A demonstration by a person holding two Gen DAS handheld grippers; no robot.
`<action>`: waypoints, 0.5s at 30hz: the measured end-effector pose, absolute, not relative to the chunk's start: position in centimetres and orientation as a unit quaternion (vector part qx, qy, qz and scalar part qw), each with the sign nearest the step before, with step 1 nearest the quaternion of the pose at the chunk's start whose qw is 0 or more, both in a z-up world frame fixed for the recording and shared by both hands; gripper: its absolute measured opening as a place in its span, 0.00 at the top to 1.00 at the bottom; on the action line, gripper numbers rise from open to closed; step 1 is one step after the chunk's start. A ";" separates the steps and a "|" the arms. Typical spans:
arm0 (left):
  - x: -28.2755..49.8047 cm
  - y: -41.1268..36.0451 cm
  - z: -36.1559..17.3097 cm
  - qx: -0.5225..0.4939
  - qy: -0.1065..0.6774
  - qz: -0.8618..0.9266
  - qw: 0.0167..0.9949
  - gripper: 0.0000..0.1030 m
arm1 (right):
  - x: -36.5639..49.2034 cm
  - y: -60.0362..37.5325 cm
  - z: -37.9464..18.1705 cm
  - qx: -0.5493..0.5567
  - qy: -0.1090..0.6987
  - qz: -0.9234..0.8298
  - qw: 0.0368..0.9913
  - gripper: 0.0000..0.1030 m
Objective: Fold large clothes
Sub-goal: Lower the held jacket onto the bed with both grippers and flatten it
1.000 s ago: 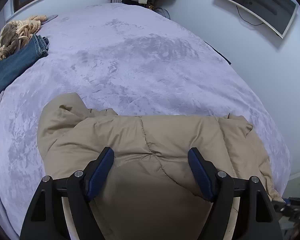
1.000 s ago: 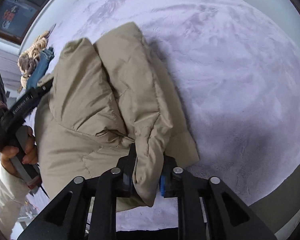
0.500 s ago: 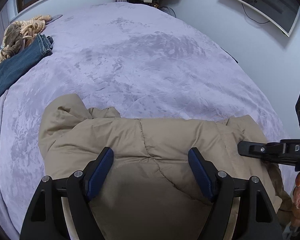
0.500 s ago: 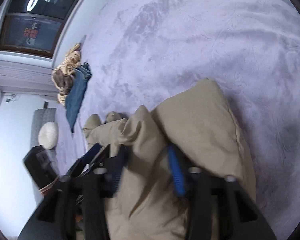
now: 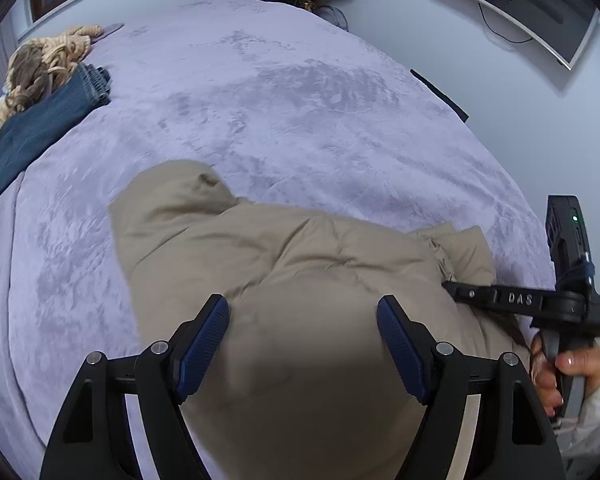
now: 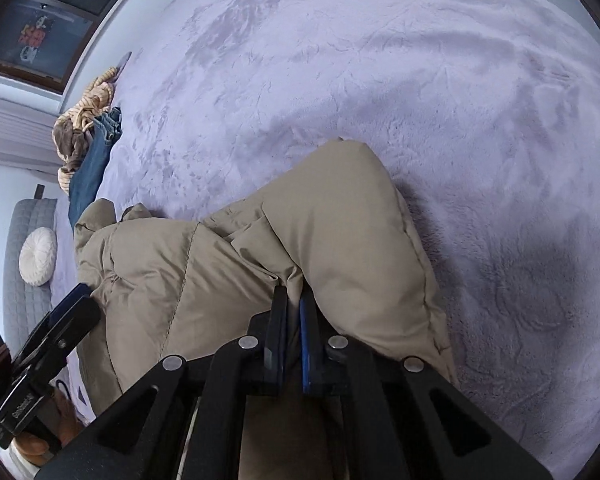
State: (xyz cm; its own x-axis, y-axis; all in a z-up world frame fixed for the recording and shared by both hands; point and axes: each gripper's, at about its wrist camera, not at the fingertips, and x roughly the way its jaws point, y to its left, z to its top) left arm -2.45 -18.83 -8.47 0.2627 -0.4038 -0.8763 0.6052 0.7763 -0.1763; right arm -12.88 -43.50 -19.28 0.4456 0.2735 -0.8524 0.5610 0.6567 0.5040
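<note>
Two grippers on one tan jacket, which lies bunched at the near edge of the bed. L gripper: jaws wide, straddling the jacket's bulk from above, pads not pinching anything; contact w/ fabric can't be told. R gripper: jaws narrow, clamped on a fold of the jacket at its right end, padded flap rising just past the fingers.

Key relation: jacket's long axis runs left-right across the near edge, so it spans from one tool to the other. R is at the right end and already has hold; L sits over the middle, nearer the left end. Judgement: next move prob. carries the R-held end over toward the left, w/ L pinning or taking the free side. Risk: puffy fill may spring back.

Jeans and a knit at far-left corner, well apart.
</note>
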 end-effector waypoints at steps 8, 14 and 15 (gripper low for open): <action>-6.8 -14.0 -12.4 0.082 0.575 -0.260 0.772 0.08 | -12.8 -43.7 -16.7 0.399 0.537 -0.064 0.740 0.92; -7.1 -13.5 -12.3 0.053 0.589 -0.224 0.775 0.08 | -15.9 -41.7 -10.5 0.358 0.535 0.006 0.765 0.91; -7.2 -13.6 -12.2 0.054 0.589 -0.219 0.776 0.08 | -16.4 -41.2 -10.2 0.354 0.540 0.020 0.763 0.91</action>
